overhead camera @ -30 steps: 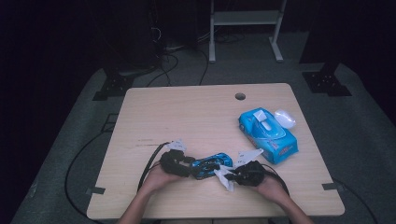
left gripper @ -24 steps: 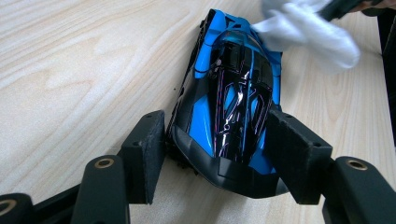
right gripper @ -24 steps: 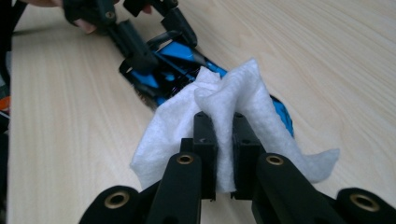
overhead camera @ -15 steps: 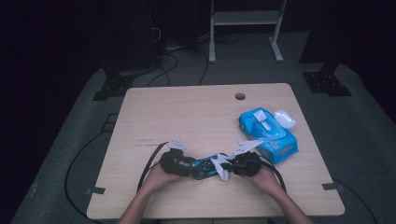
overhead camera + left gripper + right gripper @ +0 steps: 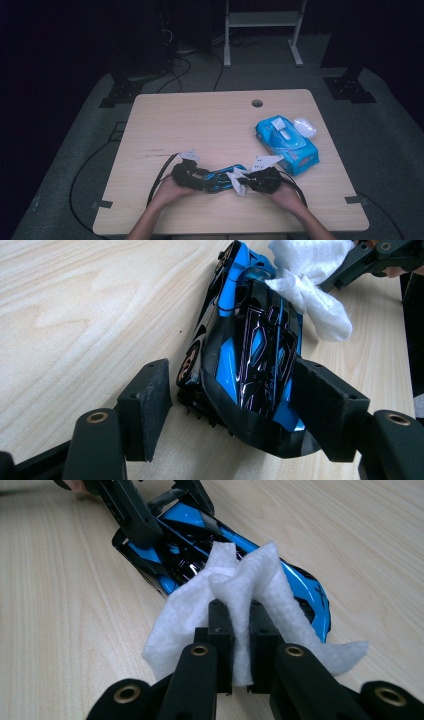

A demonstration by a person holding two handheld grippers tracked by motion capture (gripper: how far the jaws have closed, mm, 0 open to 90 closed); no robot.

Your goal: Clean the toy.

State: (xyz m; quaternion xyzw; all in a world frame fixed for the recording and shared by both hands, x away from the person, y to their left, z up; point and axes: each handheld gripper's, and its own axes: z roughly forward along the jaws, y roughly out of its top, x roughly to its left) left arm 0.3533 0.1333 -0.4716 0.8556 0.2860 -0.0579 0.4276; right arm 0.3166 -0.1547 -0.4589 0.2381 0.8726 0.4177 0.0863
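A blue and black toy car (image 5: 224,178) lies near the table's front edge. My left gripper (image 5: 232,372) straddles the car (image 5: 250,355) at one end. Its jaws have just been opening: the left pad (image 5: 147,407) stands clear of the car's side and the right pad (image 5: 325,410) lies along the other side. My right gripper (image 5: 242,615) is shut on a crumpled white wipe (image 5: 270,580), which rests against the car (image 5: 305,587) at its other end. In the high view the left gripper (image 5: 196,176) and the right gripper (image 5: 252,181) face each other across the car.
A blue pack of wipes (image 5: 287,145) lies at the right of the table (image 5: 200,120), with a white oval object (image 5: 305,127) beside it. A cable hole (image 5: 257,103) sits near the far edge. A metal stand (image 5: 262,20) is on the floor behind.
The right gripper with the wipe has shifted a little along the car's end. The left hand has stayed where it was.
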